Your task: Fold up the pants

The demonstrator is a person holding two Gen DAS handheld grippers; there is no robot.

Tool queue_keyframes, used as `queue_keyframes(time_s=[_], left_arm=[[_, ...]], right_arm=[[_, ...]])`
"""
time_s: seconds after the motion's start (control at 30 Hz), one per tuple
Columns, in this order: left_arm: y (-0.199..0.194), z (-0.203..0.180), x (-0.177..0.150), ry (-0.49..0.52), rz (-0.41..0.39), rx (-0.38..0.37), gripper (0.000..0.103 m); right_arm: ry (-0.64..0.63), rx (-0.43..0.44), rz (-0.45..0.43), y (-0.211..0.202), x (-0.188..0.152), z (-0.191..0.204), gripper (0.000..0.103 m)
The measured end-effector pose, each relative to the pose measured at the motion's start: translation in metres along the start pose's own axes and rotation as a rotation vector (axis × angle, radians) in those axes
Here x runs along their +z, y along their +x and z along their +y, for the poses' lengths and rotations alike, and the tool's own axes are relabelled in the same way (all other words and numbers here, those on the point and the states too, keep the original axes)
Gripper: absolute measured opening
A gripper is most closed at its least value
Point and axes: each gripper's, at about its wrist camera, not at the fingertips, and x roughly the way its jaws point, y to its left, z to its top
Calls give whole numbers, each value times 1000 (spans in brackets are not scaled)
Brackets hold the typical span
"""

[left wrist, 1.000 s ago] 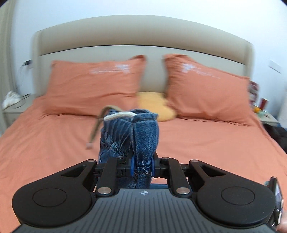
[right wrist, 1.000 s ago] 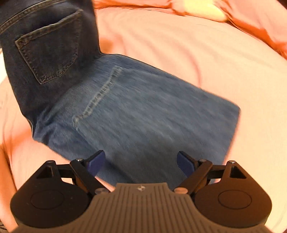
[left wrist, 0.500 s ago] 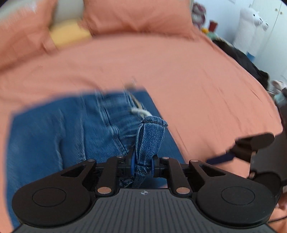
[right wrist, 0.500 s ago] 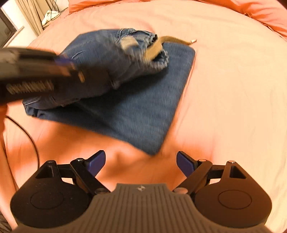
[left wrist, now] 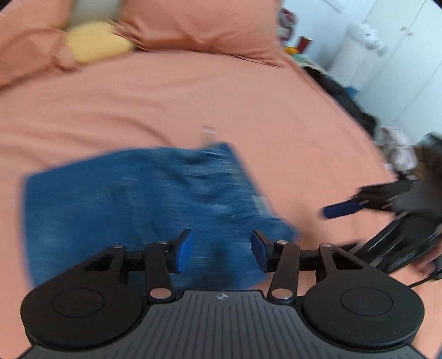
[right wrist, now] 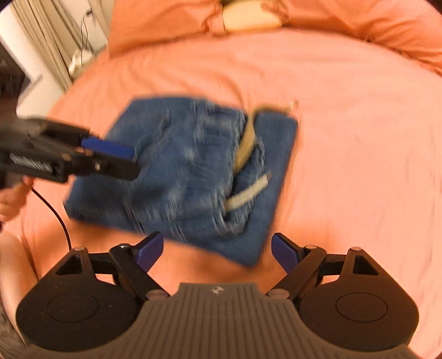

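- The jeans (right wrist: 190, 171) lie as a folded blue rectangle near the middle of the bed (right wrist: 359, 138), on the orange sheet, well short of the pillows (left wrist: 199, 24) at the head end. That is flat, open ground, which I judge is why the folding is done there.
- My left hand-held gripper (left wrist: 221, 250) hangs just above the near part of the denim with its jaws opening. Its blue pads (left wrist: 183, 250) stand apart and nothing is pinched between them; the cloth shows below the gap, not in it.
- In the right wrist view the same left tool reaches in from the left edge, over the left side of the bundle. I read this as the release of the top layer, so that it can settle onto the stack.
- My right hand-held gripper (right wrist: 216, 248) is spread wide, though its jaws are closing a little. It holds nothing; it sits just off the near corner of the pants, over bare sheet, clear of the fold as it lands.
- The upper layer looks rumpled at the waistband, where a tan belt (right wrist: 246, 143) loops out and a pale strip (right wrist: 248, 194) pokes free beside it. Blur hides the finer creases.
- Judging by the compact shape, the fold is mostly done; smoothing the top and tucking the belt seem to be what is left.
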Motion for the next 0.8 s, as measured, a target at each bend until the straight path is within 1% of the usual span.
queue_keyframes(time_s=[0.07,0.13,0.17,0.27,0.37,0.43,0.5,0.53,0.57,0.63,0.67,0.7,0.77,0.8], left_arm=[[-8,19,-2,12,-15,84,56],[-14,35,-5,30,-31,158,56],[-15,44,-7,27,-32,184,56],[-13,75,-6,-18,-35,217,56],[-13,101,-9,-88,-46,206,56],[-12,111,-10,-122,-44,188,56],[-8,119,-12,-137,-42,171,56],[-6,121,-13,-141,-42,166,56],[-6,124,-16,-146,-43,159,56],[-4,129,-20,-158,-38,140,56],[-3,130,-21,-163,-35,136,56],[-1,131,-22,-164,-32,134,56],[0,130,-24,-165,-32,135,55],[0,129,-26,-165,-34,132,55]], right_arm=[[18,10,-38,4,17,2,62],[47,11,-67,12,31,1,58],[64,15,-82,18,39,-1,56],[123,21,-117,40,59,-6,49],[181,22,-138,60,76,-14,48],[189,-5,-144,76,87,-17,49],[204,-37,-127,94,95,-22,51],[223,-32,-114,103,98,-26,52],[251,-17,-112,111,99,-30,51],[288,27,-133,116,99,-33,40],[275,14,-149,116,100,-29,30],[236,-15,-172,113,101,-22,28],[146,-26,-190,103,103,-6,18],[119,-31,-187,97,105,2,16]])
